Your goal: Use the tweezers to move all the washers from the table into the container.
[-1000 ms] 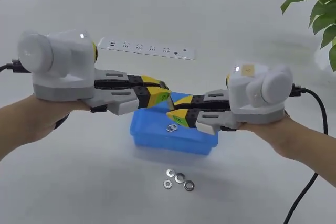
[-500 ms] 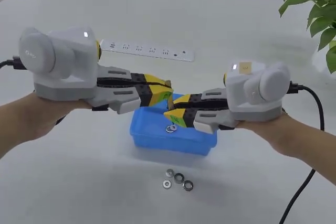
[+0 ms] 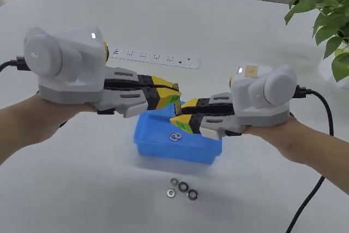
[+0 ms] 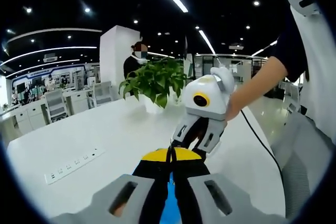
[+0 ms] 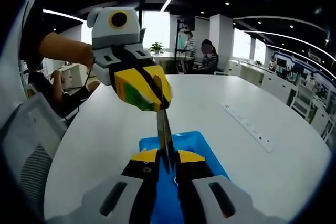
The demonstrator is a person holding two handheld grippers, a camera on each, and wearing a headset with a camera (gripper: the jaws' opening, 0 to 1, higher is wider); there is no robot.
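Note:
A blue container [image 3: 163, 147] sits on the white table with one washer [image 3: 175, 136] inside it. Several washers [image 3: 182, 188] lie on the table just in front of it. My left gripper [image 3: 172, 94] and right gripper [image 3: 175, 121] meet tip to tip above the container. In the right gripper view, thin metal tweezers [image 5: 164, 124] run from my right gripper [image 5: 167, 157] up into the yellow jaws of the left gripper [image 5: 159, 97]. In the left gripper view, the tweezers [image 4: 169, 157] stand between the shut jaws of my left gripper [image 4: 169, 162], facing the right gripper [image 4: 188, 141].
A white power strip [image 3: 152, 57] lies on the table behind the grippers. A green plant [image 3: 327, 20] stands at the far right. A black cable [image 3: 313, 189] trails from the right gripper across the table. In the right gripper view, people sit at the far end of the table.
The head camera has shifted slightly. Both grippers stay tip to tip over the container, and the washers have not moved.

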